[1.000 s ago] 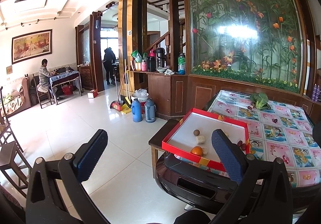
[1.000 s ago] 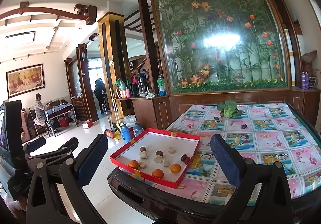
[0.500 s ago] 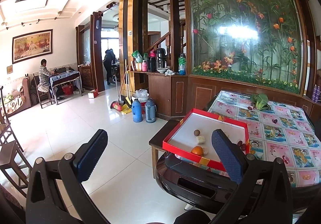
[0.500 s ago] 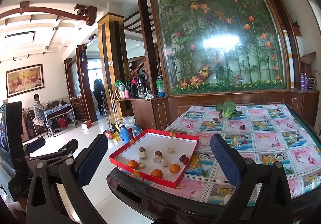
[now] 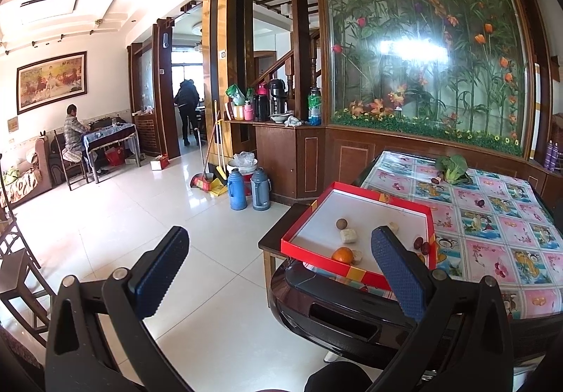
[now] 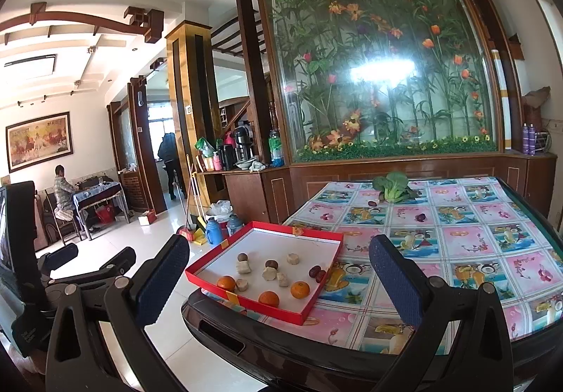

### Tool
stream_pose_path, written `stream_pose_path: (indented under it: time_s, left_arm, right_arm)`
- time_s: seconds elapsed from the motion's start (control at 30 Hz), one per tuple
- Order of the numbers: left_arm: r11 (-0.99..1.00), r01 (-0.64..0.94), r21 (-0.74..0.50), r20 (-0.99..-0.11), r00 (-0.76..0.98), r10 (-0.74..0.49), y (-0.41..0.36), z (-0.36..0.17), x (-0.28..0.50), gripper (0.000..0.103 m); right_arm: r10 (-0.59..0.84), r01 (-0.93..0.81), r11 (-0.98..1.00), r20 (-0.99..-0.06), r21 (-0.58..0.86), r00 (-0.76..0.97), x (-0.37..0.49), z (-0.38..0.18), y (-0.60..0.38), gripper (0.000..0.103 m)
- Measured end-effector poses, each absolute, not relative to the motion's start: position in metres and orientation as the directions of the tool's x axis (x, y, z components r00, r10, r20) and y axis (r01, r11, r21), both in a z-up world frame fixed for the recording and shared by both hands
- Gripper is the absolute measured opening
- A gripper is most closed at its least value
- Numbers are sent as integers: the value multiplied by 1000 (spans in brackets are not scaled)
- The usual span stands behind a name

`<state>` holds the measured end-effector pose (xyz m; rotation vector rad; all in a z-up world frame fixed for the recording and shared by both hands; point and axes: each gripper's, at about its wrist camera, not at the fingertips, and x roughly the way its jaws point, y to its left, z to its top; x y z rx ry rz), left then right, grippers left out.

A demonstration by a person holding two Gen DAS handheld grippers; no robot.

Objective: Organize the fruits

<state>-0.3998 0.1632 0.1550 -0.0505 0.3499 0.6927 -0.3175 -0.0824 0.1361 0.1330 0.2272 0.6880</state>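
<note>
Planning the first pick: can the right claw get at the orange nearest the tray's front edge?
Probably yes. The right claw is open and empty, and the orange lies uncovered in the shallow red tray, apart from its neighbours.

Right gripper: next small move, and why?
Probably ease the right gripper forward and down toward the nearest orange in the red tray. Both grippers are open and empty, short of the table; the tray's fruit lies loose and unsorted.
</note>
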Motion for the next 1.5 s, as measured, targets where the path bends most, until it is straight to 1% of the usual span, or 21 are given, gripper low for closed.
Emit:
stream_pose_path:
  time_s: [1.13, 1.5]
  left_arm:
    - [798, -598, 79, -356, 731, 583, 153, 150, -396, 103]
    - [797, -599, 79, -357, 730, 583, 151, 150, -395, 103]
  right_arm:
    - [626, -601, 778, -138, 182, 768, -322, 140, -85, 102]
    - [626, -603, 778, -149, 176, 765, -325, 141, -81, 102]
